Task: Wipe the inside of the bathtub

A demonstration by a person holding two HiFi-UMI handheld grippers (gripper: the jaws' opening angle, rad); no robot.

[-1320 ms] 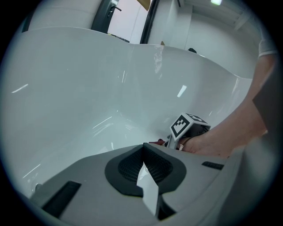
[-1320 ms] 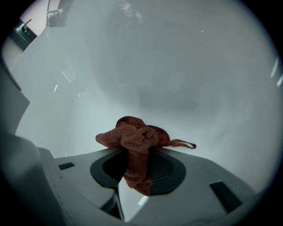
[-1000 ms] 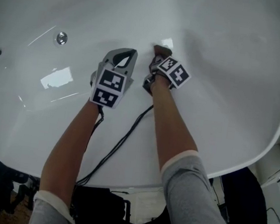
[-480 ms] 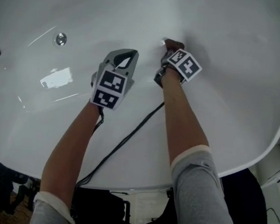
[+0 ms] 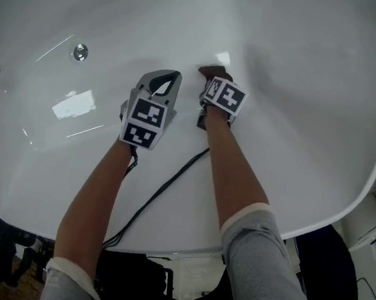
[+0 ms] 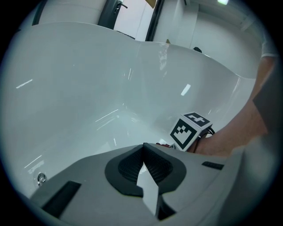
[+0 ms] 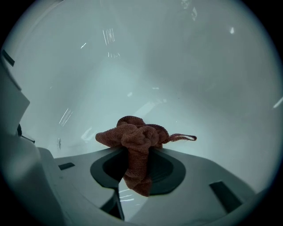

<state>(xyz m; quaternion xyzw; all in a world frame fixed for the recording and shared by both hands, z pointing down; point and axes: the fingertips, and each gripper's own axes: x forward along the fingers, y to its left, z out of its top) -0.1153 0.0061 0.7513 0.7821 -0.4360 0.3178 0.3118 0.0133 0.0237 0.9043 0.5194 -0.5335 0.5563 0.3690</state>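
The right gripper (image 7: 137, 167) is pinching a bunched brown cloth (image 7: 132, 136) down on the white bathtub (image 5: 306, 72) floor. It's wanting firm, overlapping strokes. The left gripper (image 6: 143, 167) is hovering alongside, jaws pressed together, empty.

Likely a bathroom: a large white bathtub (image 5: 309, 52) with a metal drain (image 5: 81, 51).

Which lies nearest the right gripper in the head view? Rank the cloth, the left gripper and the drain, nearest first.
1. Brown cloth: clamped at the tip of the right gripper.
2. Left gripper: just to the left, apart from it, shut and empty.
3. Drain: far off to the left, on the bathtub surface.
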